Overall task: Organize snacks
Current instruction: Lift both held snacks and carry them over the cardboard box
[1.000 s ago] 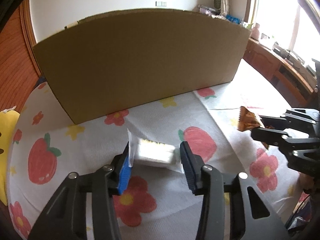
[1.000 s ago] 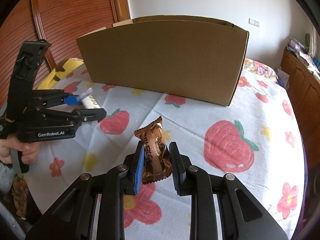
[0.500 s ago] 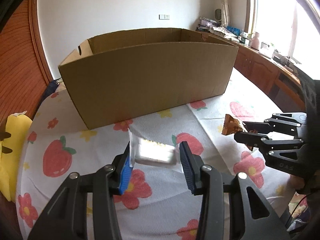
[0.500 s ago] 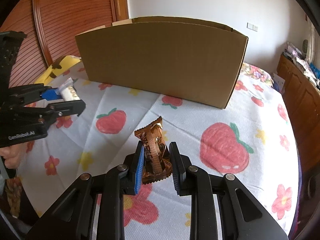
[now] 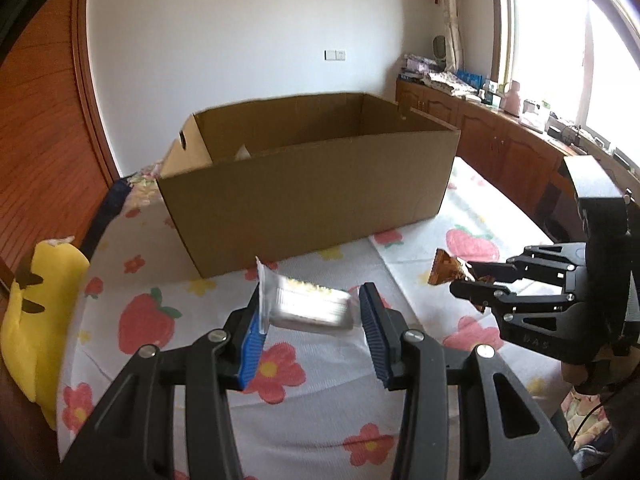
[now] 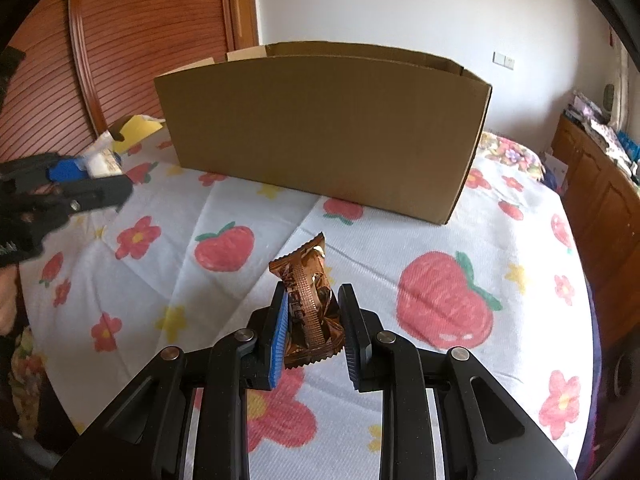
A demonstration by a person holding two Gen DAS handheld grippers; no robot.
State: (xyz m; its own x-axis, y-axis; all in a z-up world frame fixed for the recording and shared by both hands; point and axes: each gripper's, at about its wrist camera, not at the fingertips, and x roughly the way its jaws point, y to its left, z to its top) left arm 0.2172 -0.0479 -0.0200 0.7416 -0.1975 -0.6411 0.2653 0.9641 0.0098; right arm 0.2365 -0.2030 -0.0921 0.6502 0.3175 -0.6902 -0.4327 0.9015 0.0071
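White walls, a bright window, wooden cabinets beneath.

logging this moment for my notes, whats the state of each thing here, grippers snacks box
left gripper: shut on the white snack packet, off the table
white snack packet: held crosswise between the pads, lifted
right gripper: shut on the brown snack packet
brown snack packet: held upright, crimped end up
cardboard box: open at the top, standing on the tablecloth; something pale shows inside
tablecloth: spread flat, creased
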